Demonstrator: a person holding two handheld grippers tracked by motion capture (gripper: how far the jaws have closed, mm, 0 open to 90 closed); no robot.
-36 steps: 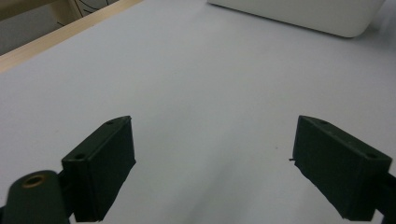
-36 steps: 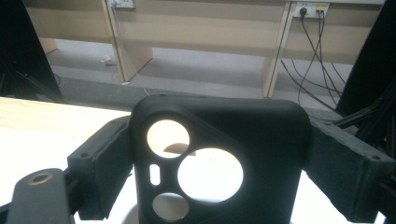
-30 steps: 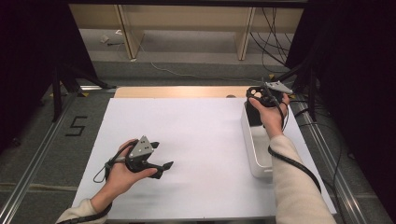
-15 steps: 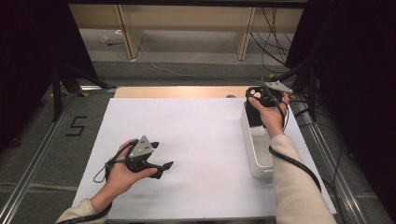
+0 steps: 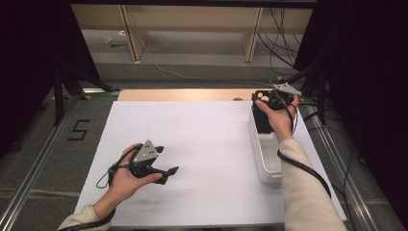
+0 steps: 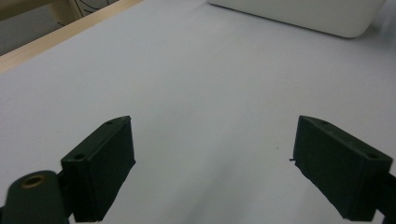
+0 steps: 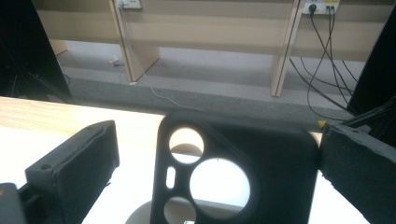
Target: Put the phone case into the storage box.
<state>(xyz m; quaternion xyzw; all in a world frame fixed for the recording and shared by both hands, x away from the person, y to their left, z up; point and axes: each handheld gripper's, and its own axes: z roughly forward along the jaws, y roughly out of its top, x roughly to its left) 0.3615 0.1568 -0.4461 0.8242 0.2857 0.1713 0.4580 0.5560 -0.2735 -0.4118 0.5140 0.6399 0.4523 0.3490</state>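
The left gripper (image 5: 166, 172) has its jaws spread wide with nothing between them; in the left gripper view the two black pads (image 6: 105, 163) frame bare white surface. It lies low over the near left part of the white table (image 5: 202, 139), held in the person's left hand (image 5: 126, 175), its grey three-cornered plate on top and its cable looping out to the left. Its jaws point to the right, towards the white tray (image 5: 266, 154), which sits along the right edge of the table, well apart from that gripper.

At the far end of the tray, the right gripper (image 7: 218, 161) has just been opening its jaws, and a black phone case (image 7: 233, 172) stands between them, upright, its camera cut-outs showing the light surface behind. The case's right edge lies right against the right pad (image 7: 359, 172), while a clear gap separates its left edge from the left pad. The right hand (image 5: 278, 115) holds this gripper above the tray's far end.
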